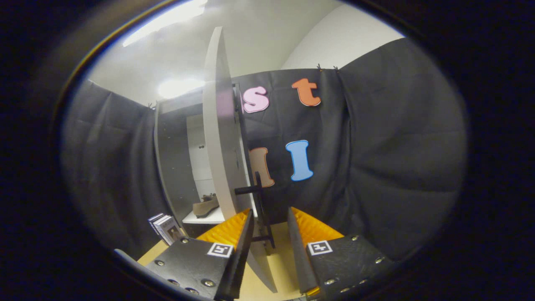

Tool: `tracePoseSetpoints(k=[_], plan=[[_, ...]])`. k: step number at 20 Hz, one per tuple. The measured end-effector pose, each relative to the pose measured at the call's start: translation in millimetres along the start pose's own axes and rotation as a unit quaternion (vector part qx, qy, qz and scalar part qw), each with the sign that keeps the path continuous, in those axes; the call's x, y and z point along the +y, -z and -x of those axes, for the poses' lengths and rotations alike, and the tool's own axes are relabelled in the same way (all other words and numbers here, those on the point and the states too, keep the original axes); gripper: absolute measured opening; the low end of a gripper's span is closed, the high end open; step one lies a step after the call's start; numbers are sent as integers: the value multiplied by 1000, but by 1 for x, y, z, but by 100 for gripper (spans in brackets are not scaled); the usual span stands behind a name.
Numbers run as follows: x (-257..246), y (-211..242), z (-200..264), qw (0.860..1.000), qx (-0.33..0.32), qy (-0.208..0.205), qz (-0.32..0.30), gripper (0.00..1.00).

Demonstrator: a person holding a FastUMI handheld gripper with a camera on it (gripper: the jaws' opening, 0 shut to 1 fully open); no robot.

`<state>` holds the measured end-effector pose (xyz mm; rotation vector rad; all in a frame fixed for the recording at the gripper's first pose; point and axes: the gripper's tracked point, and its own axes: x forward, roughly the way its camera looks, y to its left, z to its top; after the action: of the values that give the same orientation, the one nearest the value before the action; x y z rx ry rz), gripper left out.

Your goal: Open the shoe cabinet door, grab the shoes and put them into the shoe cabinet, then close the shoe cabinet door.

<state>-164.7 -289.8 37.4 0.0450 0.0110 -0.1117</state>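
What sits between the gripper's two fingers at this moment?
In the gripper view, the open gripper straddles the black bar handle on the cabinet door, neither finger clearly pressing on it. The door stands open; a shoe rests inside.

Shoe cabinet (173,167) – tall, pale frame, dark inner walls, standing against booth's black cloth. Cabinet door (219,138) swung wide open, white, seen edge-on, lower edge running down between gripper fingers. Black bar handle (259,209) on door's outer face, upright, standing off on two short posts, just ahead of fingers. Shoe (205,206) – tan, low-cut, soft-looking – lying on white shelf (205,218) inside cabinet, left of door, partly hidden behind door's edge.
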Motion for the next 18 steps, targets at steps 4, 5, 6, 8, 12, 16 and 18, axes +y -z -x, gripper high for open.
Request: tracePoseSetpoints(k=[4, 5, 6, 8, 12, 16, 18], plan=[[25, 2, 2, 999, 2, -34, 5, 51], [33, 3, 2, 999, 2, -44, 4, 51], [43, 6, 2, 999, 4, -52, 2, 51], [60, 11, 0, 997, 12, -70, -1, 51], [105, 20, -10, 993, 21, -116, -5, 51], [142, 37, -22, 989, 39, -142, 0, 51], [166, 42, -26, 987, 42, -157, -3, 51]])
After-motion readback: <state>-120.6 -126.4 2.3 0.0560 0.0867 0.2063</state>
